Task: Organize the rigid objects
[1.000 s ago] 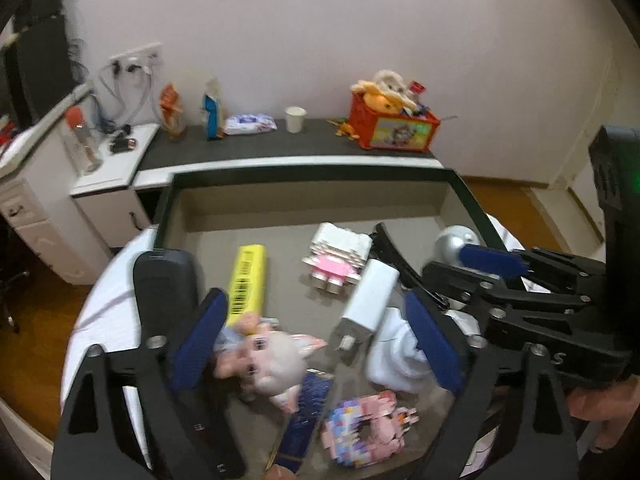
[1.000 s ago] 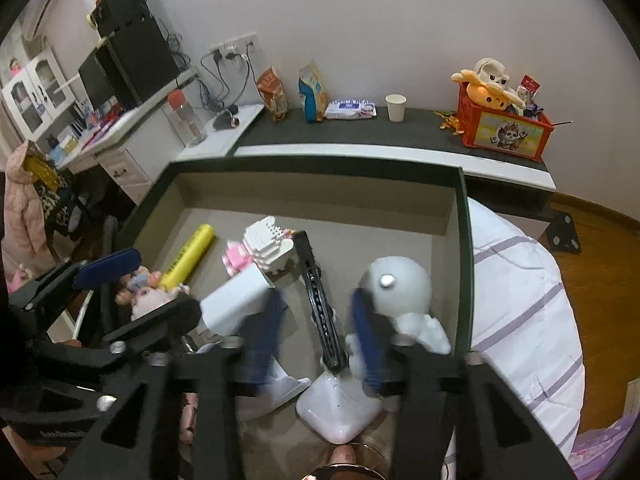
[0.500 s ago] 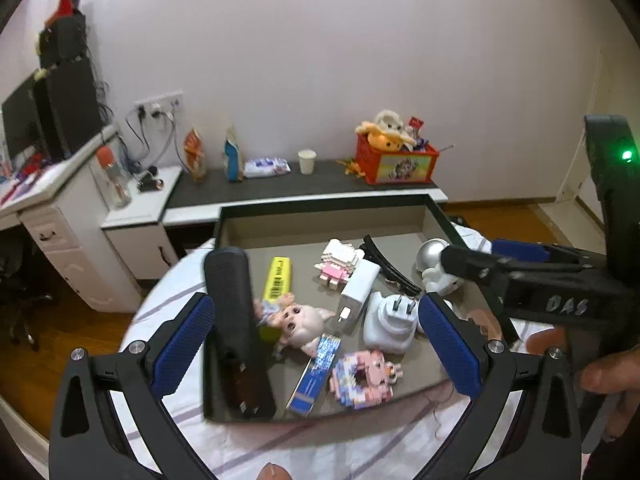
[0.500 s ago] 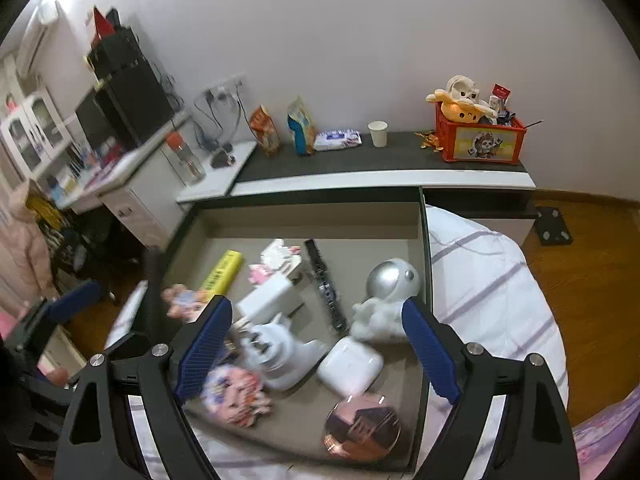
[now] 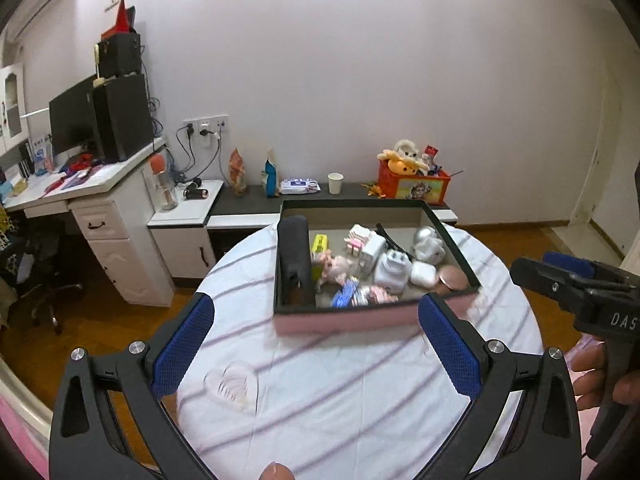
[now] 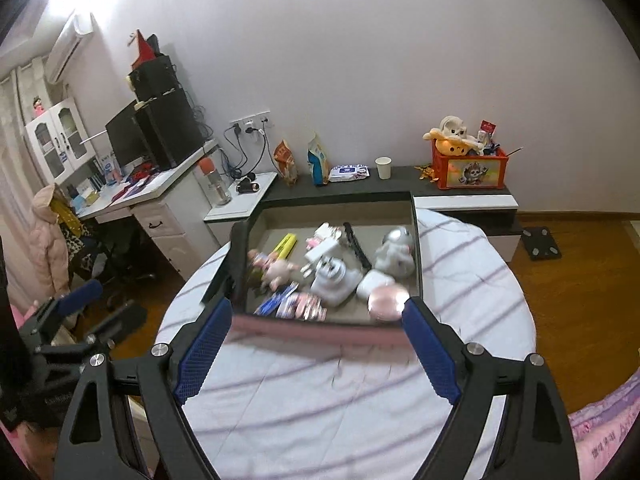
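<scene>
Both grippers pulled back from the tray [image 5: 372, 322]; we now see the whole table [image 5: 320, 380]. Left gripper [image 5: 316, 344] and right gripper [image 6: 316, 344] spread wide, empty. Objects all sit in the tray (looks sorted), remote [image 5: 294, 264] against its left wall.

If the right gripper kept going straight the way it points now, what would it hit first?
Probably the pink near wall of the tray, which lies between the open right gripper fingers, ahead of them. Depth is unclear.

Pink-fronted, dark-rimmed tray [image 5: 344, 322] ahead of blue-padded left gripper [image 5: 316, 344]; white cloth [image 5: 360, 392] striped purple; yellow marker [image 5: 319, 243]; silver figure [image 5: 429, 243].
</scene>
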